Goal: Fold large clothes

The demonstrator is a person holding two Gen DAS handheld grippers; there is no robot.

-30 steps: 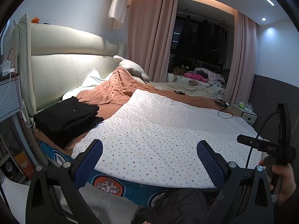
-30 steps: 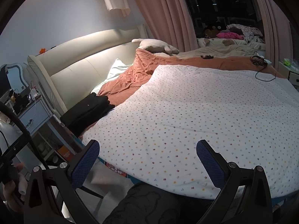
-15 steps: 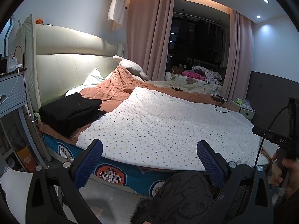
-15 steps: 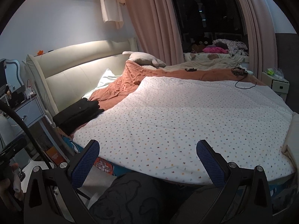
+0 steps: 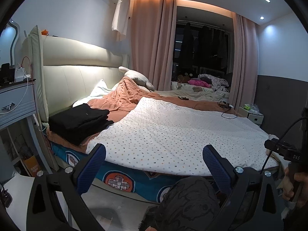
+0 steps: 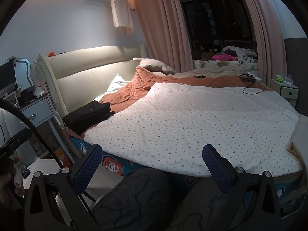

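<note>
A stack of folded black clothes (image 5: 79, 122) (image 6: 89, 113) lies on the bed's near left corner, close to the headboard. A white dotted sheet (image 5: 179, 134) (image 6: 202, 121) covers most of the bed, over an orange quilt (image 5: 123, 100). My left gripper (image 5: 154, 159) is open and holds nothing, back from the bed's edge. Open too, my right gripper (image 6: 154, 158) hangs in the air short of the sheet's edge. The person's knees in dark patterned trousers (image 6: 146, 198) show below both grippers.
A padded cream headboard (image 5: 77, 73) stands at the left, with a bedside table (image 5: 15, 100) and cables beside it. A plush toy (image 5: 137, 78) lies near the pink curtains (image 5: 152, 44). A black cable (image 6: 250, 84) rests on the far side. A small nightstand (image 6: 284, 90) is at the right.
Both grippers have drawn back and lowered from above the bed; its edge and blue patterned side are now in view. Both stay open.
</note>
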